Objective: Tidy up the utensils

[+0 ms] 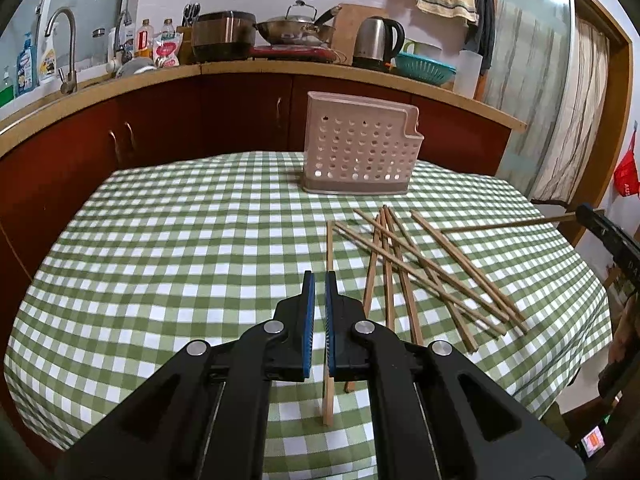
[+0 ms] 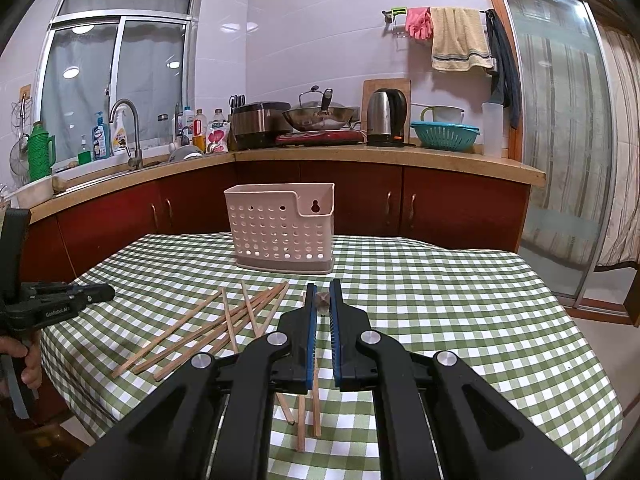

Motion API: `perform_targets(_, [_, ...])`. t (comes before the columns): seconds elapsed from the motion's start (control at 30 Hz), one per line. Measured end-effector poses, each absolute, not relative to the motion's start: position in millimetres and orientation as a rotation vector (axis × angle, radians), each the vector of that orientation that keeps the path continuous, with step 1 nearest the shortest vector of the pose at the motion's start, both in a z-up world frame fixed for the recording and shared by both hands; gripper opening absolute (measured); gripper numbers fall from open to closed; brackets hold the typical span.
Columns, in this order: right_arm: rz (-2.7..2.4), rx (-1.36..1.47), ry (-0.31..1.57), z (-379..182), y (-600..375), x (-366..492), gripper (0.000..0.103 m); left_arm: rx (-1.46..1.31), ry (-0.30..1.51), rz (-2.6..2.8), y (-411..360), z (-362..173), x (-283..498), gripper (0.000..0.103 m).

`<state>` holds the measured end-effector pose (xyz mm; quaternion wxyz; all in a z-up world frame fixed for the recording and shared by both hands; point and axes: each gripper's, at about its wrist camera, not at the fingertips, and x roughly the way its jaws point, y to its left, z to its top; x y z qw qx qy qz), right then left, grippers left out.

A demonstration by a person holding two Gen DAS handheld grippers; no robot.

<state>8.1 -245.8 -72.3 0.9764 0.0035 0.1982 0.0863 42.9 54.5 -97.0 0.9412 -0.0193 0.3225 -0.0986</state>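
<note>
Both claws, left (image 1: 320, 280) and right (image 2: 322, 292), hold narrow gaps; whether either grips a chopstick cannot be told. Loose chopsticks (image 1: 416, 264) lie mid-frame on the desk (image 1: 180, 240), below the basket (image 1: 360, 148). "GenRobot AI" marks the left claw.

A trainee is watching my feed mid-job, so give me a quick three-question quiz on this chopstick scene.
1. True or false: the pink holder already has chopsticks standing in it.
2. Which gripper holds a chopstick?
3. The loose chopsticks lie: A in the sink, B crossed on the checked tablecloth, C on the counter.
Key: 1 false; 2 the right gripper; 3 B.
</note>
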Motion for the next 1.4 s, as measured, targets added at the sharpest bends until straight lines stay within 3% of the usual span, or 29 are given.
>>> perform_targets(0.37, [0.172, 0.009, 0.401, -74.4, -246.1, 7.8, 0.007, -0.048, 0.743, -0.198, 56.2, -132.5, 36.2, 0.011])
perform_targets(0.43, [0.172, 0.011, 0.400, -74.9, -247.4, 7.0, 0.007, -0.050, 0.761, -0.200, 55.0, -139.1, 33.9, 0.017])
perform_targets(0.63, [0.172, 0.010, 0.401, -74.8, -247.6, 6.5, 0.007, -0.043, 0.810, -0.213, 51.0, -155.4, 26.8, 0.018])
perform_targets(1.0, [0.172, 0.010, 0.401, -74.9, -247.8, 6.1, 0.007, -0.023, 0.831, -0.209, 47.6, -168.9, 24.6, 0.017])
perform_targets(1.07, [0.174, 0.011, 0.401, -75.6, -248.2, 5.3, 0.007, -0.015, 0.829, -0.212, 47.7, -168.7, 23.2, 0.007])
perform_targets(1.4, [0.175, 0.010, 0.396, -74.6, -247.1, 4.2, 0.007, 0.007, 0.744, -0.181, 55.1, -146.0, 15.1, 0.006])
